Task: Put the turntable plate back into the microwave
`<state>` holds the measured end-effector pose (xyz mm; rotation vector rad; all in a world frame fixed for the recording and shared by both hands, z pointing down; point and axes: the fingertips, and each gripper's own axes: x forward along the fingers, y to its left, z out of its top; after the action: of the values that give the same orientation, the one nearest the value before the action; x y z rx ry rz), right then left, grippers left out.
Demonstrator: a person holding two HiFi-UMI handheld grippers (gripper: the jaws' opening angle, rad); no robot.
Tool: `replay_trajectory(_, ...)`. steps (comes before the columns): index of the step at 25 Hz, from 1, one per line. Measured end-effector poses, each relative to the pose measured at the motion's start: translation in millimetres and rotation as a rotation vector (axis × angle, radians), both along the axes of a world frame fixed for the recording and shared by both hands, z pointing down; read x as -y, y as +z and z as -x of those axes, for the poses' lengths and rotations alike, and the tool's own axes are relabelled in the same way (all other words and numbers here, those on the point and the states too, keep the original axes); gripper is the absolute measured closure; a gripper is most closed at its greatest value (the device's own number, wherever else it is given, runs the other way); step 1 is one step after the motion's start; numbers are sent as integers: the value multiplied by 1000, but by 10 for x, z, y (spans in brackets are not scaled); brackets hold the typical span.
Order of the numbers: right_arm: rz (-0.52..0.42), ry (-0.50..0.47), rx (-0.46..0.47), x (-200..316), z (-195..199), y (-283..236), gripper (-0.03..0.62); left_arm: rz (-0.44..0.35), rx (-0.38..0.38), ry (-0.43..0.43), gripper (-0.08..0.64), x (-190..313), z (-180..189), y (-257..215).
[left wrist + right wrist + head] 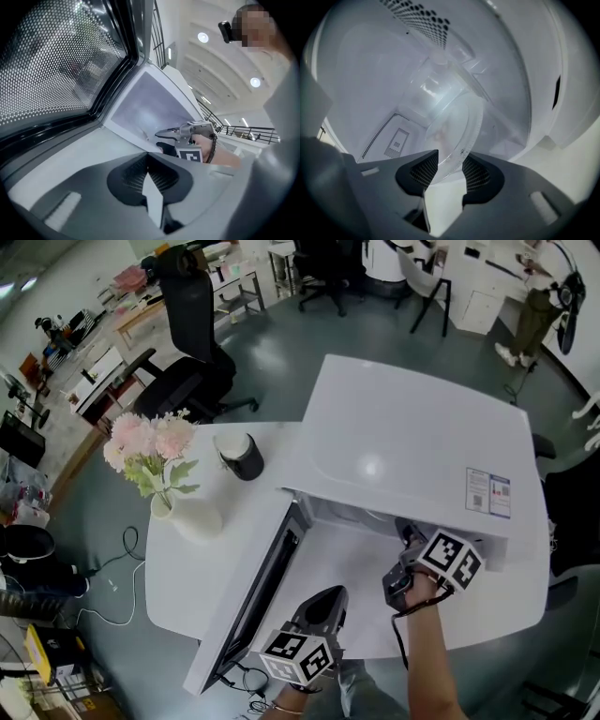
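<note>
The white microwave point(412, 446) stands on a white table with its door point(253, 596) swung wide open. My right gripper point(405, 538) reaches into the cavity mouth. In the right gripper view the clear glass turntable plate point(450, 122) lies tilted inside the white cavity point(361, 70). Its near rim sits between the spread fingers of the right gripper point(449, 168), which is open. My left gripper point(323, 604) hovers shut and empty in front of the door. From the left gripper point(149, 166) I see the door's mesh window point(56, 70) and the right gripper point(164, 139). The head view hides the plate.
A white vase of pink flowers point(155, 451) and a dark cup point(240, 456) stand on the table point(178, 568) left of the microwave. Black office chairs point(187, 343) and desks lie beyond. The table's front edge is close to my arms.
</note>
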<state>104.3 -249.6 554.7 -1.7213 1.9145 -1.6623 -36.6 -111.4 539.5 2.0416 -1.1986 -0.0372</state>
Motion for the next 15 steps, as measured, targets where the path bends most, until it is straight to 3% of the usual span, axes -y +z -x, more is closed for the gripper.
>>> replay_trajectory(15, 20, -58, -63, -107, -12, -1, 440, -5, -17, 15, 561, -22, -90, -15)
